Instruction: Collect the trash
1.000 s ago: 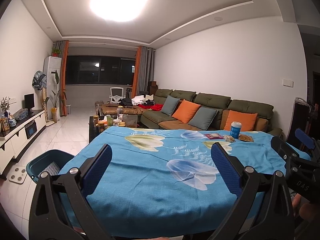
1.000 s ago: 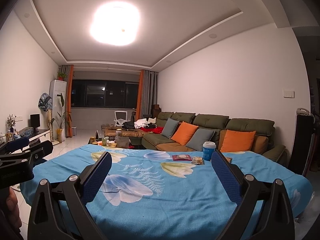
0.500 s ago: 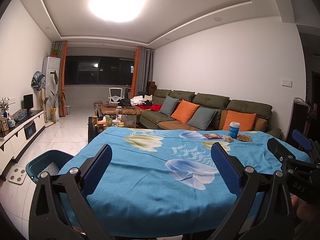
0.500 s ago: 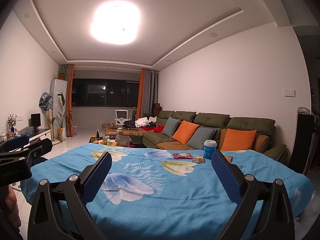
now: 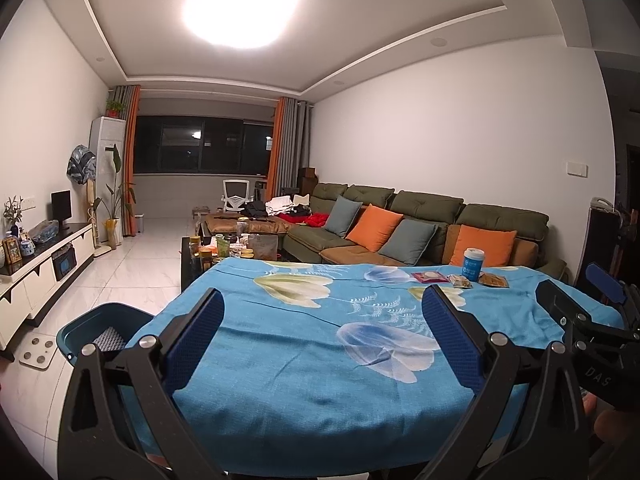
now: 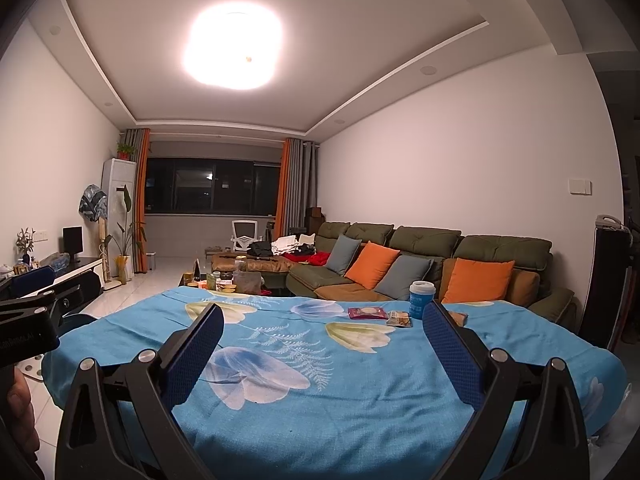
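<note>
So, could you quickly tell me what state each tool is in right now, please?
Left tool: open, holding nothing, above the blue tablecloth.
Right tool: open, holding nothing, above the same cloth.

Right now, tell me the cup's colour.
The cup is blue with a white lid, clearest in the right wrist view.

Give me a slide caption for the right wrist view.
Open right gripper above blue floral tablecloth; cup and wrappers beyond.

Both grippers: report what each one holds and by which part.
Nothing is held. The left gripper and the right gripper are both open above the blue tablecloth; the cup and wrappers lie untouched at the far edge.
</note>
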`<move>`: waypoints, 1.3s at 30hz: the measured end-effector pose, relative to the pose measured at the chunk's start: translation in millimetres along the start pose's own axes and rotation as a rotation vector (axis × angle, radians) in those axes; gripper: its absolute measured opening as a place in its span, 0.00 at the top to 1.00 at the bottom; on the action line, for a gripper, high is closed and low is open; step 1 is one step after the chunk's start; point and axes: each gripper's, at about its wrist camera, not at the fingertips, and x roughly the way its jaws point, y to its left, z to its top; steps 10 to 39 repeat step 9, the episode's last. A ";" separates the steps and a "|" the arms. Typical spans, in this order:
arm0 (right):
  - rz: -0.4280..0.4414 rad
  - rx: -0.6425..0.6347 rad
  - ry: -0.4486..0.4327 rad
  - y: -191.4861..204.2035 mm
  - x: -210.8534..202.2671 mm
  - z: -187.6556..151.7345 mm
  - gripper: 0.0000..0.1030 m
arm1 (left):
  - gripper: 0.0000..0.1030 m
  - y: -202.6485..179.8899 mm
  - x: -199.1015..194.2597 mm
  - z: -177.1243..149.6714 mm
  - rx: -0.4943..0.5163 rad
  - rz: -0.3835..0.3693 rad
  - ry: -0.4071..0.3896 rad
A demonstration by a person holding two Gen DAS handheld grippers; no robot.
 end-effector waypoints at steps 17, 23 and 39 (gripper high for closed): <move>-0.011 0.004 0.014 -4.9 11.6 0.1 0.07 | 0.05 -0.6 5.7 -0.7 0.015 -0.012 0.018; -0.011 0.004 0.014 -4.9 11.6 0.1 0.07 | 0.05 -0.6 5.7 -0.7 0.015 -0.012 0.018; -0.011 0.004 0.014 -4.9 11.6 0.1 0.07 | 0.05 -0.6 5.7 -0.7 0.015 -0.012 0.018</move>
